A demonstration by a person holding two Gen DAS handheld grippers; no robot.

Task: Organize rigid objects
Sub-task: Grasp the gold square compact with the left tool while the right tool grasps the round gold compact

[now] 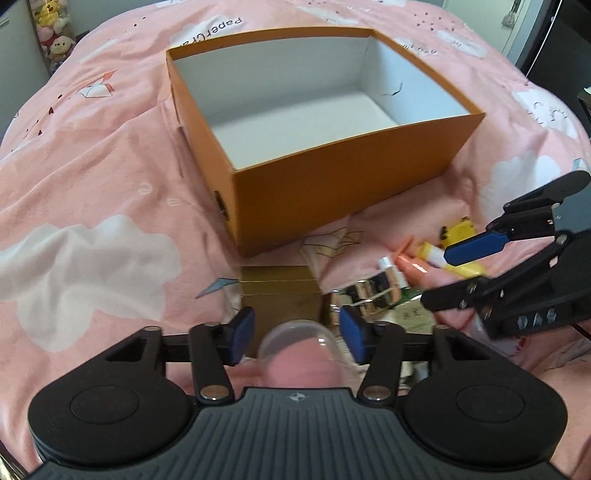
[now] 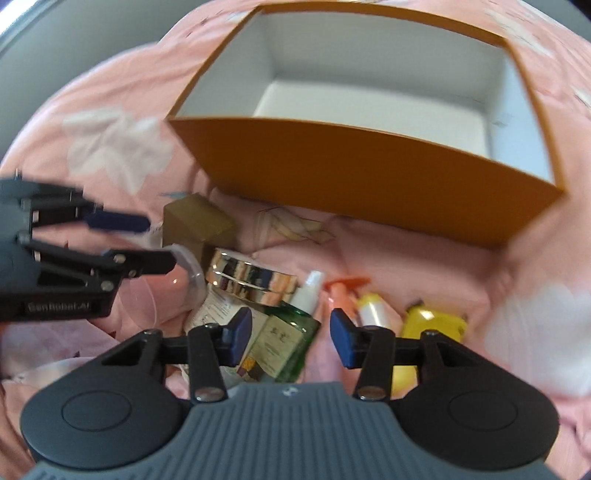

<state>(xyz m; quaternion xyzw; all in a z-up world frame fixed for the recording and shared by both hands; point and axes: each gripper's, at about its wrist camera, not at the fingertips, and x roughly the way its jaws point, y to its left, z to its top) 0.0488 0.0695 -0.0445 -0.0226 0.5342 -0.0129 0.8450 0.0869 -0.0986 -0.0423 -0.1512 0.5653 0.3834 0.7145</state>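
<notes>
An open orange box (image 1: 332, 184) with a white, bare inside stands on the pink bedspread; the right wrist view shows its front wall (image 2: 351, 173). In front of it lie a gold box (image 1: 279, 299), a clear plastic cup (image 1: 299, 341), a mirrored round tin (image 2: 251, 277), a green bottle (image 2: 301, 347) with a white cap, an orange pump bottle (image 2: 341, 291) and a yellow tube (image 2: 373, 310). My left gripper (image 1: 298, 334) is open with the clear cup between its pads. My right gripper (image 2: 290, 334) is open over the green bottle, with gaps showing on both sides.
A yellow item (image 2: 432, 321) lies at the right end of the row. The two grippers work side by side: the right gripper (image 1: 461, 273) shows at the left wrist view's right edge, the left gripper (image 2: 155, 242) at the other view's left. Plush toys (image 1: 55, 33) sit far left.
</notes>
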